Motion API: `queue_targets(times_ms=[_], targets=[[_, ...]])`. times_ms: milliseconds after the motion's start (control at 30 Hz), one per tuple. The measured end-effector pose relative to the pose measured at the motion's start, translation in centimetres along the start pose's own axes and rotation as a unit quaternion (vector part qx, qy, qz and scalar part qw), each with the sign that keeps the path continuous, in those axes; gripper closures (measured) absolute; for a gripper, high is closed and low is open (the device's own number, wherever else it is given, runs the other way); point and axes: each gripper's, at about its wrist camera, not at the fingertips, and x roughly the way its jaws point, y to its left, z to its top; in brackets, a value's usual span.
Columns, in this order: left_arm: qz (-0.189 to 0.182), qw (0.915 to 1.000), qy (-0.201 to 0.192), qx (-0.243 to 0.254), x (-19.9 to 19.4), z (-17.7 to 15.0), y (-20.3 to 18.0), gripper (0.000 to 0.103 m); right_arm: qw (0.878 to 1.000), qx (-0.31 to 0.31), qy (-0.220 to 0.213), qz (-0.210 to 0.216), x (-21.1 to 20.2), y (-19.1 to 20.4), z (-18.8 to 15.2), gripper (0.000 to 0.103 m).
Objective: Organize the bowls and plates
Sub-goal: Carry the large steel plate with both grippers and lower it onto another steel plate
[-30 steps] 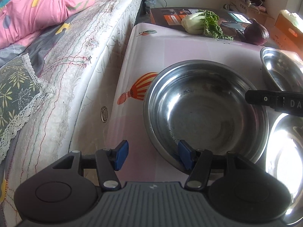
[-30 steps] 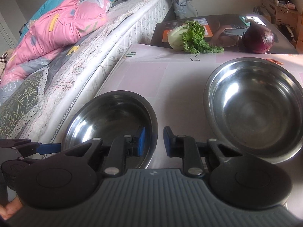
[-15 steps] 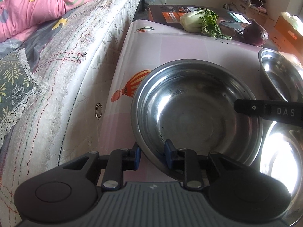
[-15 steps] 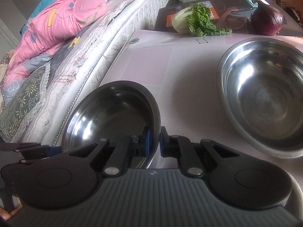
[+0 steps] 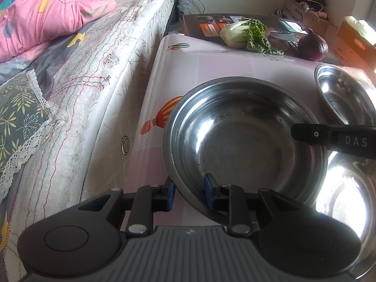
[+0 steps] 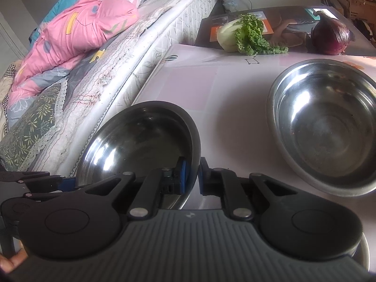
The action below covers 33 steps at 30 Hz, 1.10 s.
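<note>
Pink patterned cloth covered the table (image 5: 211,61) beside a bed (image 5: 98,54). Near its bedside edge a steel bowl (image 5: 244,138) sat round, mouth upward. The left gripper (image 5: 187,193) pinched its near rim; the right gripper (image 6: 192,176) clamped its opposite rim.

Black left claw (image 5: 187,195) with blue pads, silver screws, ribbed grey housing, white "DAS" lettering on right claw (image 6: 193,176)
</note>
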Motion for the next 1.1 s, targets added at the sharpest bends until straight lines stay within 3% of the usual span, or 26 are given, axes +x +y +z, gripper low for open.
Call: queue_targets(times_ms=[633, 1100], targets=[[-0.001, 0.9991, -0.042, 0.011, -4.1, 0.7, -1.4, 0.076, 0.999, -0.002, -0.032, 0.0, -4.4, -0.2, 0.4, 0.093], [-0.02, 0.9967, -0.068, 0.04, -5.9, 2.6, -6.2, 0.076, 0.998, 0.025, -0.06, -0.023, -9.1, -4.3, 0.9, 0.092]])
